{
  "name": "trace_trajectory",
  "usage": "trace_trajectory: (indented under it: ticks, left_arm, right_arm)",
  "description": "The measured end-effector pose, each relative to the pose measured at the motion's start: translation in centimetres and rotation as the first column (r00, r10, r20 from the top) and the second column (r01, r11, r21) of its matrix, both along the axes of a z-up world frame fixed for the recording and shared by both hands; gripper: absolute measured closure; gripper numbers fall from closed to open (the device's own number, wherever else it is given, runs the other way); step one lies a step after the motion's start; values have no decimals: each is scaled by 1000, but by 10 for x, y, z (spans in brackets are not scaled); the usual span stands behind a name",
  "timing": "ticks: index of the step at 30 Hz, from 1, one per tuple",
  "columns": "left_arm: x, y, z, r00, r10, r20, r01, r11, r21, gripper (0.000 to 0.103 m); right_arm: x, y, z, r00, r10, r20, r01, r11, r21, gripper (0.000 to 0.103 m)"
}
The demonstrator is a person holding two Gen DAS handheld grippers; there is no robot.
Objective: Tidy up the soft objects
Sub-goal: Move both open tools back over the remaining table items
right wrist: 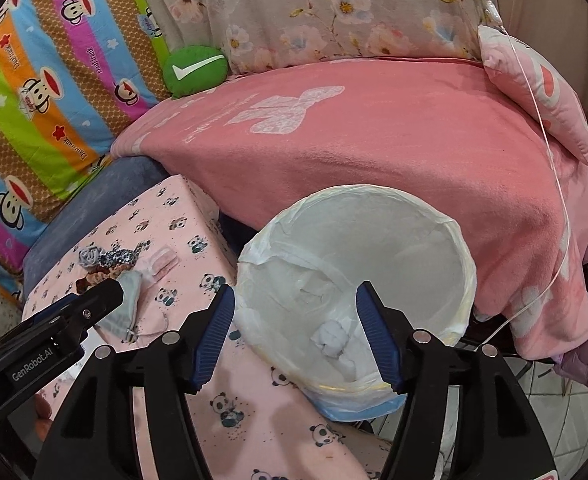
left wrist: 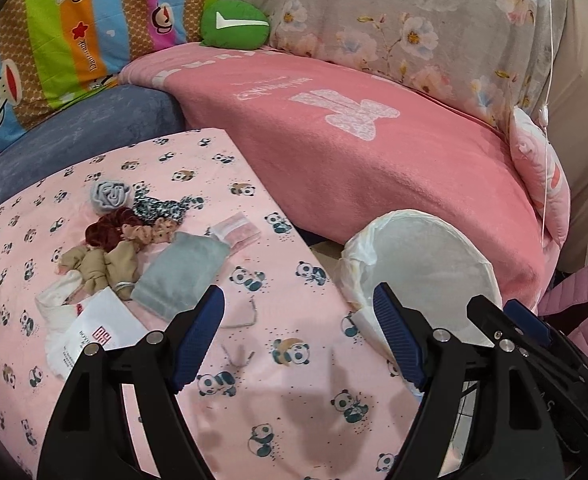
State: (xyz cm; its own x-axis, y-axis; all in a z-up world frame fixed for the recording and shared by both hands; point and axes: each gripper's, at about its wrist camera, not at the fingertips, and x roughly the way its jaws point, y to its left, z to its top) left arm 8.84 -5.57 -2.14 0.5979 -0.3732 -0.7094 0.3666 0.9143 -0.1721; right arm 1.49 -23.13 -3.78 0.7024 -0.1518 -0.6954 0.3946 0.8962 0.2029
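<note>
Both claws gape empty — only the right wrist view shows, perhaps, a white wad (right wrist: 331,339) inside the lined bin (right wrist: 459,240).

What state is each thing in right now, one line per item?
Left tool: open, empty.
Right tool: open, empty, above the bin.
Bin: lined, white wad inside.
Grey pouch: lying flat.
Scrunchies: heaped together.
White card: lying on the cloth.

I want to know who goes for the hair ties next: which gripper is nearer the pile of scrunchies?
Left. The left gripper hangs over the panda sheet beside the scrunchies; the right gripper is over the lined bin, farther away.
</note>
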Motion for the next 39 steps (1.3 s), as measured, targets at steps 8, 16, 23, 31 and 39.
trace_trajectory:
  ticks: [8,16,23,31,39]
  left_arm:
    - [1,53,-4,995,101,-4,-101,995,4,23]
    - [4,105,-10,983,186,-12,-185,983,11,23]
    - [12,148,-22,965,259,-38,-259,966,21,23]
    - [28,203,-40,932,353,-76,-353,935,25,23]
    - [41,243,-54,908,405,-111,-406,914,9,23]
  right_arm:
    - [6,46,-1,996,85,-13,-85,996,-6,35]
    - [17,98,-4,983,181,-38,-182,983,-24,34]
    - [28,139,-12,964,256,-67,-259,966,-23,31]
    - [49,182,-34,940,324,-107,-323,946,29,29]
    - [88,233,-57,924,365,-117,-354,930,100,23]
